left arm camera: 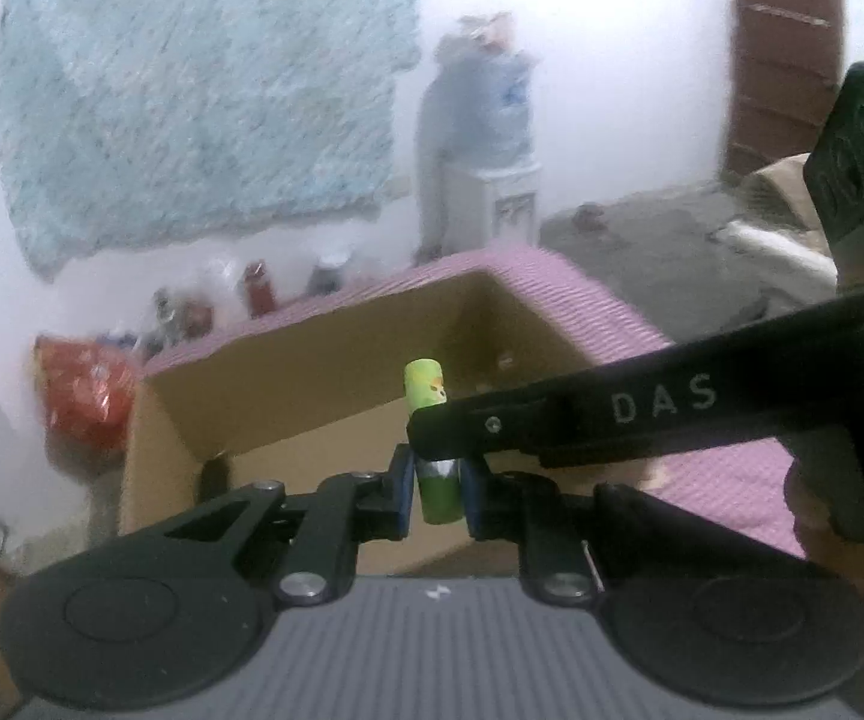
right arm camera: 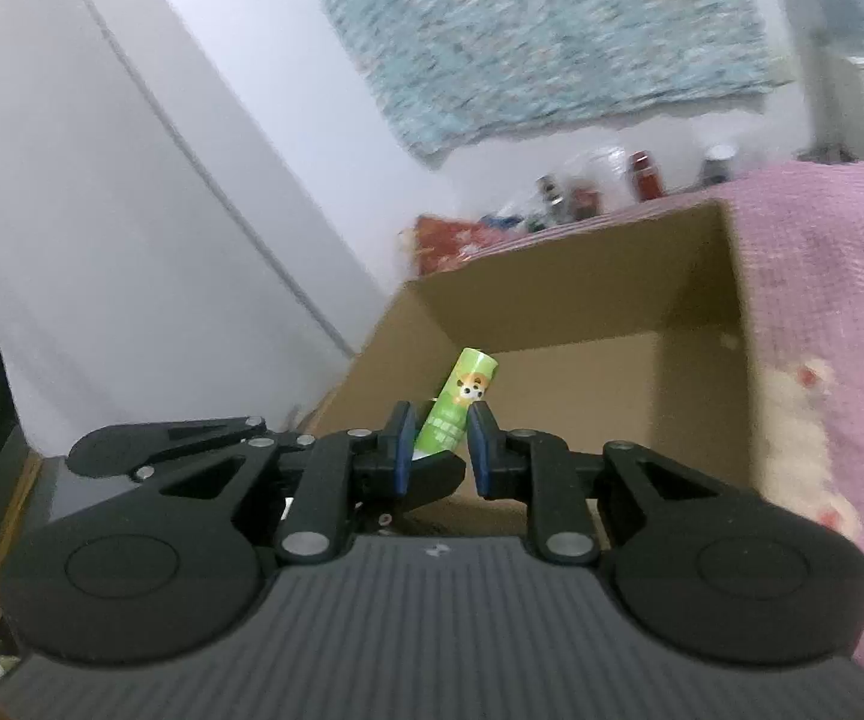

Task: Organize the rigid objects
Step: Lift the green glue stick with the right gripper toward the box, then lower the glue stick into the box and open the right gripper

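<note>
Tube (left arm camera: 439,495) — between both grippers, upright

The cardboard box (right arm camera: 552,312) is open at the top, and its interior is largely unobstructed. The right tool (left arm camera: 438,444) crosses directly above the left tool (left arm camera: 439,495); both sit at the green tube (right arm camera: 462,402), blocking direct approach from that side.

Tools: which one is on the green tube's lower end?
The left tool: its blue pads flank the green tube at the bottom. The right tool sits higher, around mid-tube, crossing above the left one.
</note>
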A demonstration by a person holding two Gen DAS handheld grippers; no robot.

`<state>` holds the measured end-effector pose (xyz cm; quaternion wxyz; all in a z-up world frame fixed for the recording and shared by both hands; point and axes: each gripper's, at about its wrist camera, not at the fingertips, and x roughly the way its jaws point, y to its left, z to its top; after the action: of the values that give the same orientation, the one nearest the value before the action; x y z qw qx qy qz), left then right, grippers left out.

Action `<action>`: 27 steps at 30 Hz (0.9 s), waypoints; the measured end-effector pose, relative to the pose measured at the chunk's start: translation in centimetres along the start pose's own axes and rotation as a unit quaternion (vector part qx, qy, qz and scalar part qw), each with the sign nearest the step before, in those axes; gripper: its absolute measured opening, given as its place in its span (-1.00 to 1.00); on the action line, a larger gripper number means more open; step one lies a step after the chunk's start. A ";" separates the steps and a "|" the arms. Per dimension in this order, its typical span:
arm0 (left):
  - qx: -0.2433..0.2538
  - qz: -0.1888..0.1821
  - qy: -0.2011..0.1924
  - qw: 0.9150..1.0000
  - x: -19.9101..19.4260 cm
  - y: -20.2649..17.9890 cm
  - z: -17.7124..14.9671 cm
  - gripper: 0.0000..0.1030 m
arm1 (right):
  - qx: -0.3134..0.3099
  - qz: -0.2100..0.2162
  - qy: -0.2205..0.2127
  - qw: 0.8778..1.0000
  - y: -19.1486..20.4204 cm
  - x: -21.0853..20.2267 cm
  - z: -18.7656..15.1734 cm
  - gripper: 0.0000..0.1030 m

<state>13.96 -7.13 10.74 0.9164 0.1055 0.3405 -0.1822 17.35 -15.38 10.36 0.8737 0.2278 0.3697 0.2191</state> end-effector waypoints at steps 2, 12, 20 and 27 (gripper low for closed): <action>-0.019 0.005 0.027 0.999 1.4 2.0 0.3 -0.67 | 0.013 0.014 0.034 0.999 0.0 2.8 1.5 -0.64; -0.062 0.041 0.134 0.988 8.3 8.3 -0.3 -0.61 | 0.112 0.031 0.165 0.979 -2.6 15.5 3.8 -0.63; -0.087 0.029 0.108 0.990 5.8 9.1 -0.8 -0.29 | 0.111 0.031 0.133 0.984 -2.2 13.2 3.4 -0.57; -0.087 0.019 0.043 0.995 0.1 7.4 -0.6 0.27 | 0.080 0.035 0.065 0.994 -2.1 4.9 3.3 -0.24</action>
<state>16.68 -0.25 10.77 0.9098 0.0399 0.3923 -0.1294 23.36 -15.15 8.58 0.8186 0.2951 0.4335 0.2340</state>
